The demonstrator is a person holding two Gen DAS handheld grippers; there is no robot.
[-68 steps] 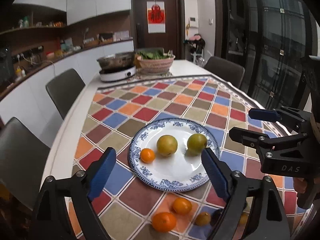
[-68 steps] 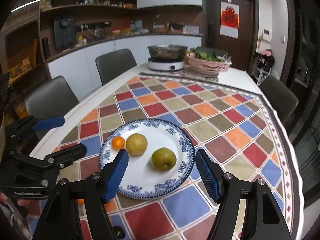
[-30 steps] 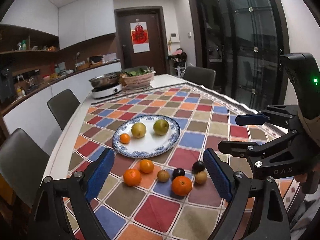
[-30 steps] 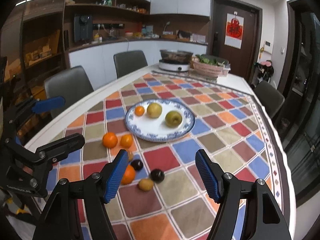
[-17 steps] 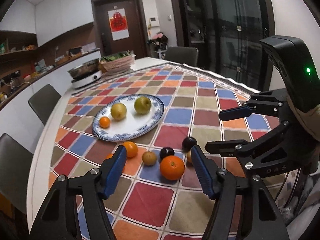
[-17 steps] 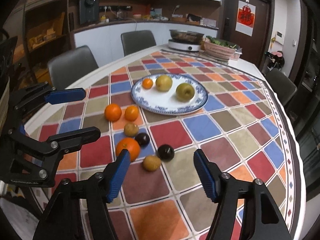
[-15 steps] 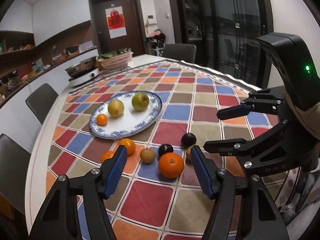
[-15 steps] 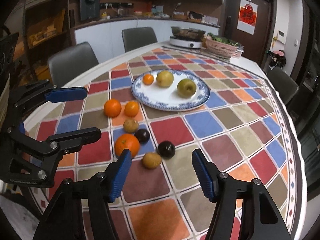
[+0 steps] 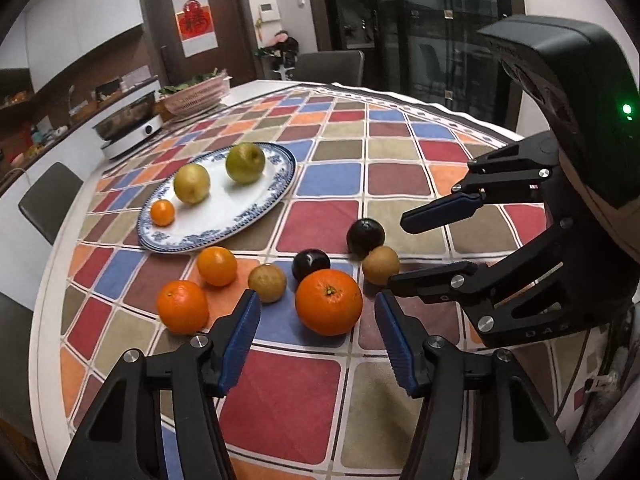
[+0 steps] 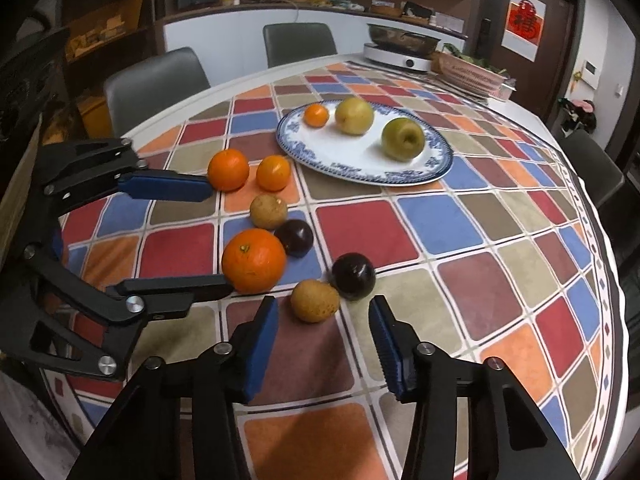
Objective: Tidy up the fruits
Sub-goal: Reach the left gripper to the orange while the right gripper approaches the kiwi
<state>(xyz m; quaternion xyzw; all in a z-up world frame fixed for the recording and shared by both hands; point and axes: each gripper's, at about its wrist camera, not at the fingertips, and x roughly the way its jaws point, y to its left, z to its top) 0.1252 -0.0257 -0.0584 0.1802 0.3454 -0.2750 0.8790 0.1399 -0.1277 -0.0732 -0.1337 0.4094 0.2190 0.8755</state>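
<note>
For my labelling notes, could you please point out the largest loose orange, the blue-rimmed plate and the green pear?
largest loose orange [image 9: 329, 301]: left wrist view, middle of its skin.
blue-rimmed plate [image 9: 244, 216]: left wrist view, bare near rim.
green pear [image 10: 402, 138]: right wrist view, its front.

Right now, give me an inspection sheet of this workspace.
Surface: table under a checked cloth.
Job's things: plate holds a small orange and two yellow-green fruits; seven loose fruits on the cloth, including a large orange and a brown fruit.
Clutter: cooker with pan, basket of greens.
Grippers: left gripper closing, large orange ahead, untouched; right gripper closing, brown fruit ahead, untouched.
Cables: nothing seen on the table.
Surroundings: chairs, counter, door.
</note>
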